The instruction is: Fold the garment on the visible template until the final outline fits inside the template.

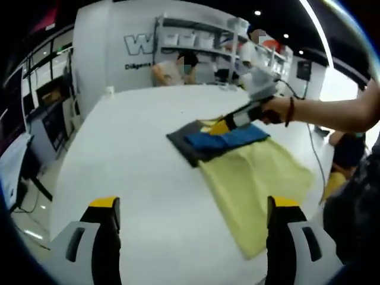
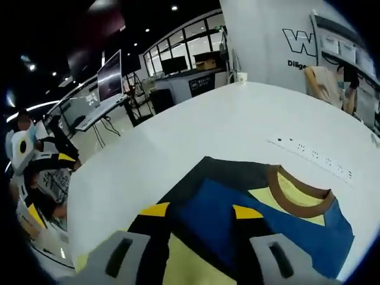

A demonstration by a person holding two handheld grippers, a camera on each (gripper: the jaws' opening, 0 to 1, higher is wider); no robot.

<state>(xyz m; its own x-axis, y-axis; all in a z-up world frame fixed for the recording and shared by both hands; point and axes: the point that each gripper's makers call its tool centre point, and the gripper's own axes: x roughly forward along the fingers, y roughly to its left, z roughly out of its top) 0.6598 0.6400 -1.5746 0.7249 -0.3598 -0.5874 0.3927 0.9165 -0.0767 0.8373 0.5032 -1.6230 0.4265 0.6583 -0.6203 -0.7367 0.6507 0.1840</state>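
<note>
A yellow garment [image 1: 255, 178] with a blue panel [image 1: 228, 138] and a brown collar [image 2: 297, 199] lies flat on the white table [image 1: 136, 178]. A dark grey rectangular sheet [image 1: 184, 141] lies under its collar end. A hand holds my right gripper [image 1: 221, 126] low over the collar end. In the right gripper view my right gripper [image 2: 200, 211] has its jaws apart, with blue cloth [image 2: 208, 219] showing between the yellow tips. My left gripper [image 1: 193, 205] stands open near the table's front edge, left of the garment's hem, holding nothing.
A white power strip [image 2: 314, 157] lies on the table beyond the collar. A small white cup [image 2: 241, 77] stands at the far edge. People stand by shelves [image 1: 196, 41] at the back. Desks with monitors [image 2: 110, 77] line the room's side.
</note>
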